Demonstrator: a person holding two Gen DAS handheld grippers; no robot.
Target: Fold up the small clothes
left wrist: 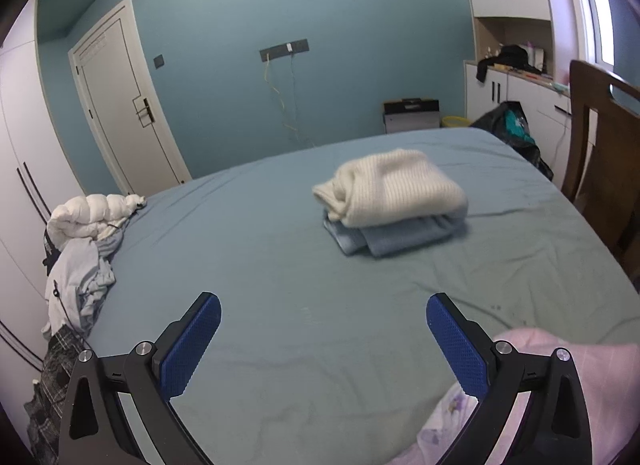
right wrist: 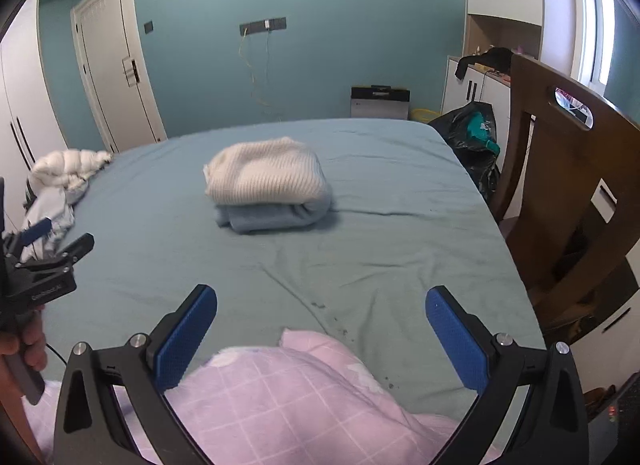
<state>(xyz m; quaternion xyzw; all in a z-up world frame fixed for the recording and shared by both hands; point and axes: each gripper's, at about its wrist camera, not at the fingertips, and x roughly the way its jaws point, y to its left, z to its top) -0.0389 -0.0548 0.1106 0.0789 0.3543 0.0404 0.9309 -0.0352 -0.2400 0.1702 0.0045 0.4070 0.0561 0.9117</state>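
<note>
A folded cream knit sweater lies on a folded light blue garment in the middle of the bed; the stack also shows in the right wrist view, sweater on blue garment. A pile of unfolded clothes sits at the bed's left edge, also seen in the right wrist view. My left gripper is open and empty above the sheet. My right gripper is open and empty above a pink checked cloth. The left gripper also shows in the right wrist view.
The pink checked cloth lies at the near edge. A wooden chair stands by the bed's right side. A black bag sits at the far right corner. White cabinets and a door line the walls.
</note>
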